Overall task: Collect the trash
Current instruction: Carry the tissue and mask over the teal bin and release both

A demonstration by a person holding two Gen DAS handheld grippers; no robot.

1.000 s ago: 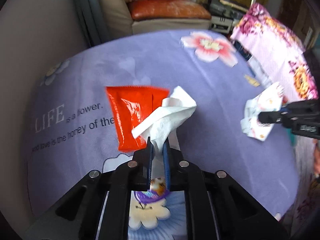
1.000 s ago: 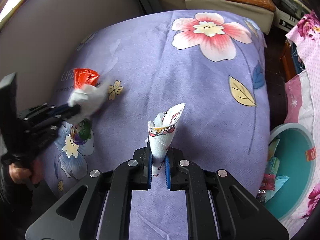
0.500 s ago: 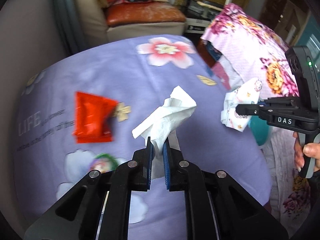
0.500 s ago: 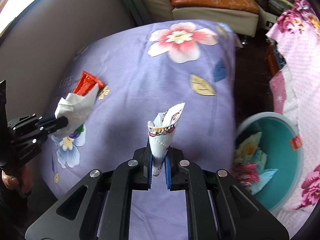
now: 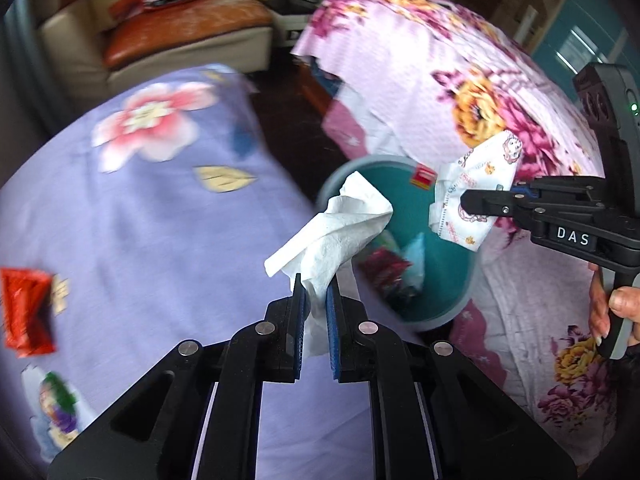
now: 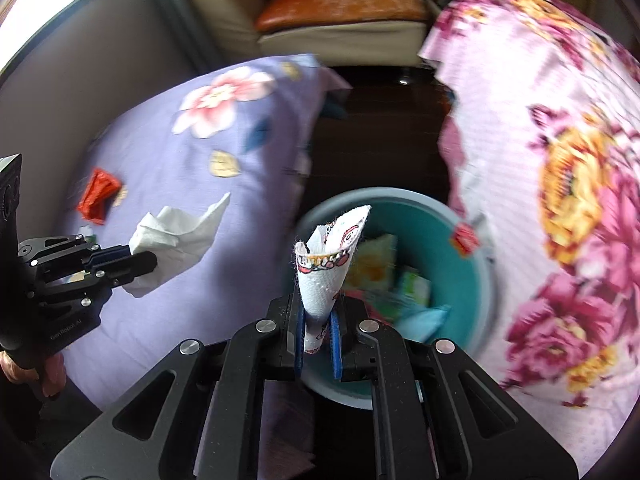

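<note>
Above teal bin (image 5: 448,312): right gripper (image 5: 464,201), marked "DAS", clamps printed tissue (image 5: 476,184); left gripper (image 5: 316,300) clamps white tissue (image 5: 344,228).

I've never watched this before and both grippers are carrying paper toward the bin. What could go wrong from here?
The white tissue in the left gripper hangs near the teal bin's rim, above the purple bed; released now, it may miss. The printed paper in the right gripper is light and could drift. The red wrapper lies apart and could be forgotten.
</note>
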